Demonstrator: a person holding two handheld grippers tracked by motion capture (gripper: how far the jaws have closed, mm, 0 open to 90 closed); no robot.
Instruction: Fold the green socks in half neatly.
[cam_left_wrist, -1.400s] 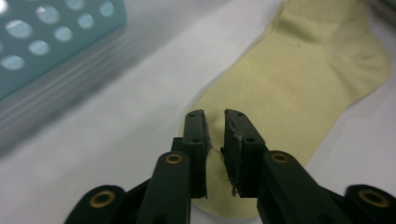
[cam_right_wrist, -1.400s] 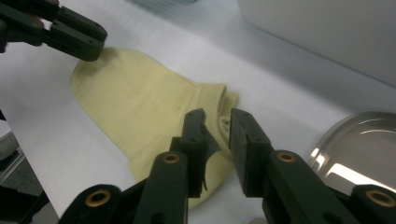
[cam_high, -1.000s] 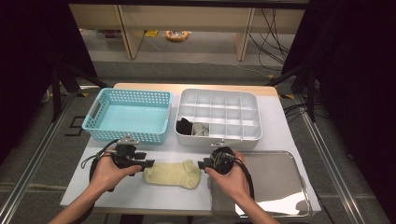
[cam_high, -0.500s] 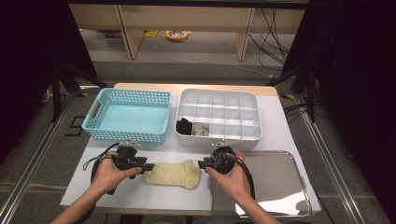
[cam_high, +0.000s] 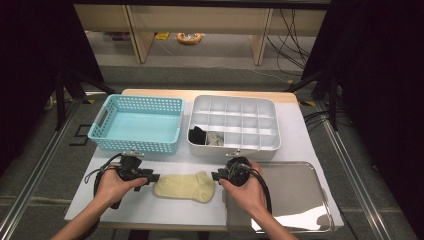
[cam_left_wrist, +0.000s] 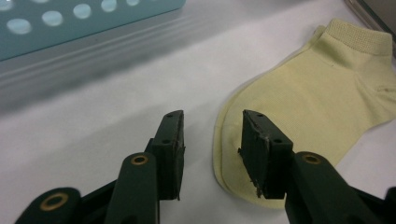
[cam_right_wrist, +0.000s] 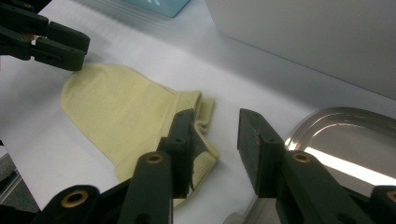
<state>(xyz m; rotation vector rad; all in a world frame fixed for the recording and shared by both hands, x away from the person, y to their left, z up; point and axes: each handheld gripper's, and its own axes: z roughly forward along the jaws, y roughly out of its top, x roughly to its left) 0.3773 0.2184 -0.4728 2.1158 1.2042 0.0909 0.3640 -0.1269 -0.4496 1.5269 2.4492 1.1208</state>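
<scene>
The sock (cam_high: 184, 187) lies flat on the counter (cam_high: 165, 211), long axis running claw to claw. Your left claw (cam_left_wrist: 212, 135), jaws just narrowing, straddles the toe edge ungripped; right claw (cam_right_wrist: 215, 135) gapes unclamped at the cuff.

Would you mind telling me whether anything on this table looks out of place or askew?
Nothing much stands out. The yellow sock lies flat on the table between the two grippers, the basket and divided box sit square, and the tray is level. Only the sock's cuff is slightly rumpled.
</scene>
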